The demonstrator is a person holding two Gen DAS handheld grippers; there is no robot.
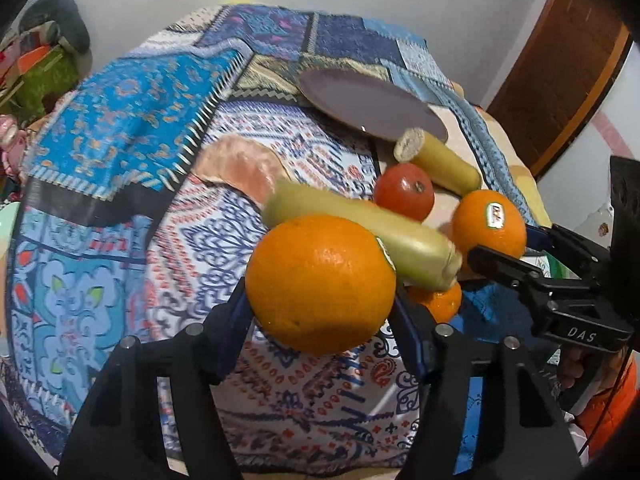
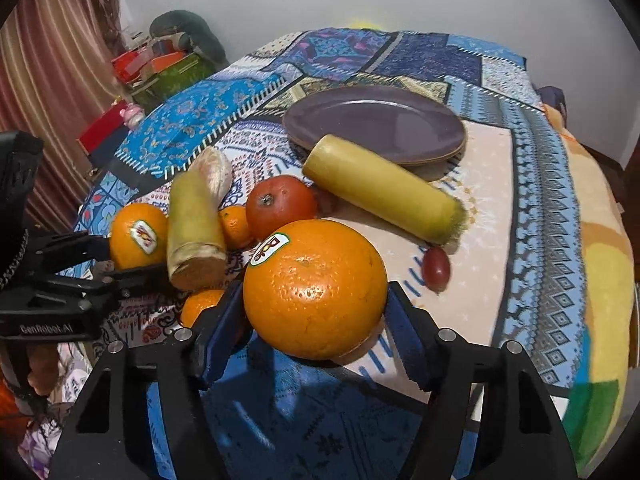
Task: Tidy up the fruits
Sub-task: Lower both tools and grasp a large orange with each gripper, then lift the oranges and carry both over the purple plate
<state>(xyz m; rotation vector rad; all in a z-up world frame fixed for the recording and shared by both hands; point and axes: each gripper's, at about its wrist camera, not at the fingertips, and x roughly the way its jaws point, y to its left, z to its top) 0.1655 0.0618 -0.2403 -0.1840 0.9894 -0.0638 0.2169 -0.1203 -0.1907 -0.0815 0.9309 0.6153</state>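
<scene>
My left gripper (image 1: 320, 300) is shut on a large orange (image 1: 320, 284) and holds it above the cloth. My right gripper (image 2: 314, 304) is shut on another stickered orange (image 2: 314, 288); it also shows in the left wrist view (image 1: 490, 226). The left gripper's orange shows in the right wrist view (image 2: 138, 236). Behind lie two yellow-green cane pieces (image 2: 380, 190) (image 2: 194, 228), a red tomato (image 2: 280, 206), small tangerines (image 2: 236, 226), a peeled pomelo segment (image 1: 244, 168) and a small dark red fruit (image 2: 436, 264). A purple plate (image 2: 376, 122) stands beyond them.
A patterned blue patchwork cloth (image 1: 120, 120) covers the round table. Boxes and clutter (image 2: 160, 68) stand past the table's far left edge, by a curtain (image 2: 48, 80). A wooden door (image 1: 560, 48) is at the right.
</scene>
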